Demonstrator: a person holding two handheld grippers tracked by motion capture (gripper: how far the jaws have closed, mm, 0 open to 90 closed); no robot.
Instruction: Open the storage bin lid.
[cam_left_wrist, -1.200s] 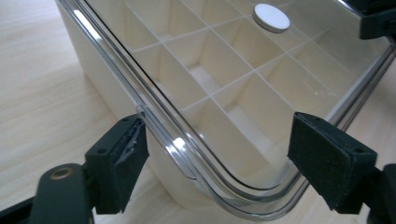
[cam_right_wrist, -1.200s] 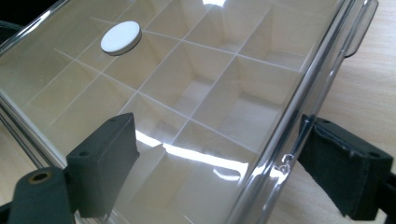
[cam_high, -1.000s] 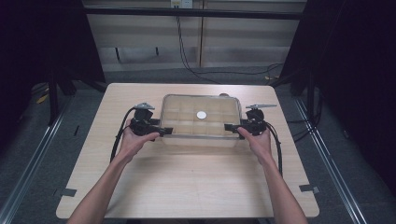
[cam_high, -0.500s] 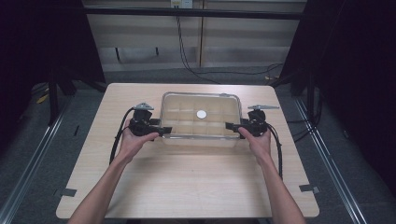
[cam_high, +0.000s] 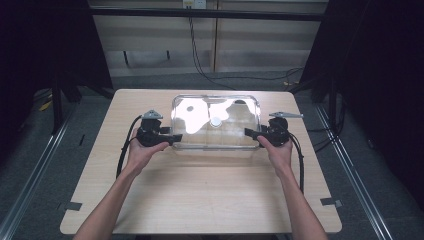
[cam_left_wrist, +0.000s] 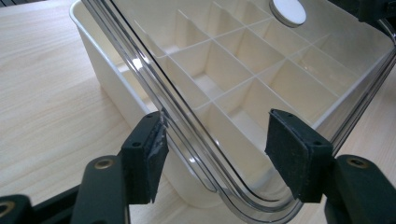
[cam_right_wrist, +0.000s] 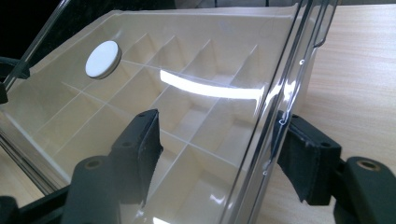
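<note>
A cream box (cam_high: 215, 151) with several divided cells (cam_left_wrist: 219, 84) stands on the table, with a clear lid (cam_high: 235, 125) over it. The lid (cam_left_wrist: 140, 51) sits tilted and off the box rim and carries a white round disc (cam_high: 216, 121). My left gripper (cam_high: 172, 137) is at the box's front left corner, open. The lid's rounded corner lies across its gap (cam_left_wrist: 215, 140). My right gripper (cam_high: 248, 132) is at the front right corner, also open. The lid's edge (cam_right_wrist: 275, 107) runs between its jaws (cam_right_wrist: 217, 140), and one jaw shows through the clear plastic.
The light wooden table (cam_high: 200, 200) has bare room in front of the box and at both sides. Black cables trail from both grippers back along the forearms. Dark floor and metal rails surround the table.
The lid now catches a bright reflection and looks tipped up off the box. Both hands stay at the box's front corners.
</note>
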